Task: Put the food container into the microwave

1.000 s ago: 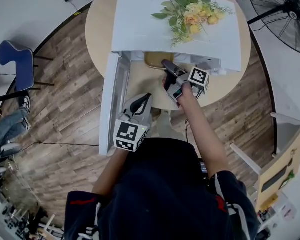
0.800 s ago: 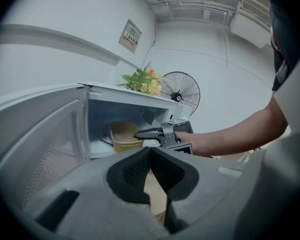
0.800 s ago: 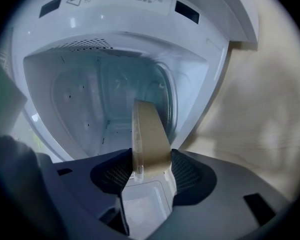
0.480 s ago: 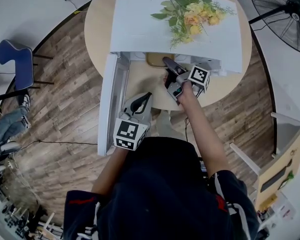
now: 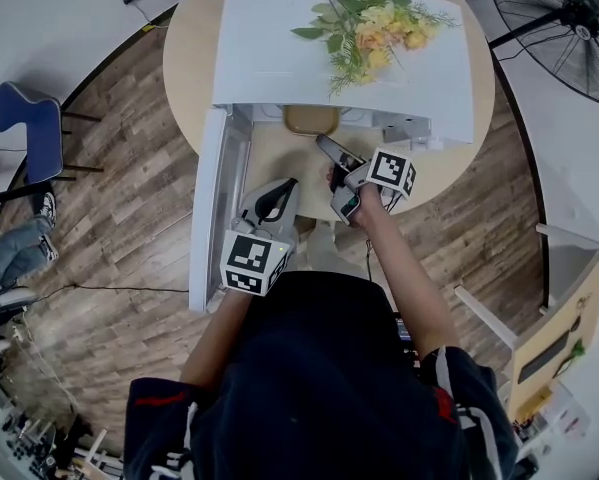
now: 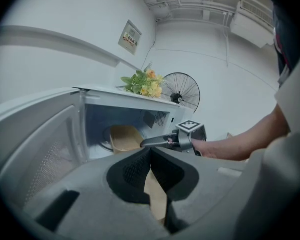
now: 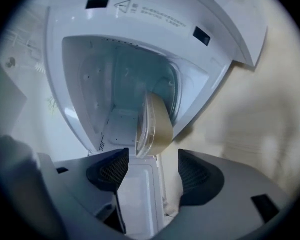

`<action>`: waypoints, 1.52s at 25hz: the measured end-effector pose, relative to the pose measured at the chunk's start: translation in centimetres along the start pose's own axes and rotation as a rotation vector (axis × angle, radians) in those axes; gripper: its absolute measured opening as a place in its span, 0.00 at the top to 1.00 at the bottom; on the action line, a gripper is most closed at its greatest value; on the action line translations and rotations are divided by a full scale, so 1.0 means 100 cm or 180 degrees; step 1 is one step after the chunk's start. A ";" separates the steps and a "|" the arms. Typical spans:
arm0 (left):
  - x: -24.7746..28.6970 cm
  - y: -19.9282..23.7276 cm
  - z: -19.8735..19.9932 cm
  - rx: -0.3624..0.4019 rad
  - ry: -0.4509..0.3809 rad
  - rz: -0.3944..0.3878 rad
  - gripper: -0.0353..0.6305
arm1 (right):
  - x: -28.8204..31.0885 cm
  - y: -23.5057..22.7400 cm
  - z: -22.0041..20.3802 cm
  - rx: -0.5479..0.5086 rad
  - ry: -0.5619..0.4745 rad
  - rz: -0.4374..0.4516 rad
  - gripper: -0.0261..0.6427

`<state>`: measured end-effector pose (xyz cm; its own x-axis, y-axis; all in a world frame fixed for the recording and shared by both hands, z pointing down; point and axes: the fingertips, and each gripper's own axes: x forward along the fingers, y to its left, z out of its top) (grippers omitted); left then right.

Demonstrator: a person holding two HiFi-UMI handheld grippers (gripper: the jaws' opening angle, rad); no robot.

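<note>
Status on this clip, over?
Left claw shut, empty; right claw open, empty. Tan plastic food container inside white microwave, door open. Nothing blocking.

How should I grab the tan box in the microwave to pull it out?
Probably pinch the near rim of the food container, coming straight in through the open front of the microwave. Its walls close off every other side.

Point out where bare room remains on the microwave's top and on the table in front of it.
The microwave top is bare left of the flowers. The table has a bare patch in front of the opening, between the open door and the right hand-held gripper. Crowded: the opening itself, where the food container sits.
</note>
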<state>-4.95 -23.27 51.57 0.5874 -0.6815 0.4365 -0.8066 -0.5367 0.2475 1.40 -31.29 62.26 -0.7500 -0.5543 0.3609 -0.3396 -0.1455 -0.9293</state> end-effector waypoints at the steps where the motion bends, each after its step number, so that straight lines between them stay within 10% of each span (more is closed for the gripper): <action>1: 0.000 -0.001 0.001 0.0007 -0.0005 -0.0003 0.92 | -0.003 0.001 -0.003 -0.0146 0.0014 -0.0052 0.55; 14: -0.005 -0.010 0.008 0.0049 -0.0052 -0.0004 0.92 | -0.003 0.031 -0.010 -0.1923 0.0098 -0.0580 0.90; 38: -0.006 -0.003 0.004 -0.0085 -0.0019 0.0018 0.92 | 0.030 0.020 0.019 -0.2199 0.0084 -0.0913 0.93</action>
<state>-5.02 -22.87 50.91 0.5832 -0.6874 0.4329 -0.8113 -0.5195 0.2680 -0.48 -34.77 61.36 -0.5888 -0.5510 0.5914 -0.7965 0.2714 -0.5403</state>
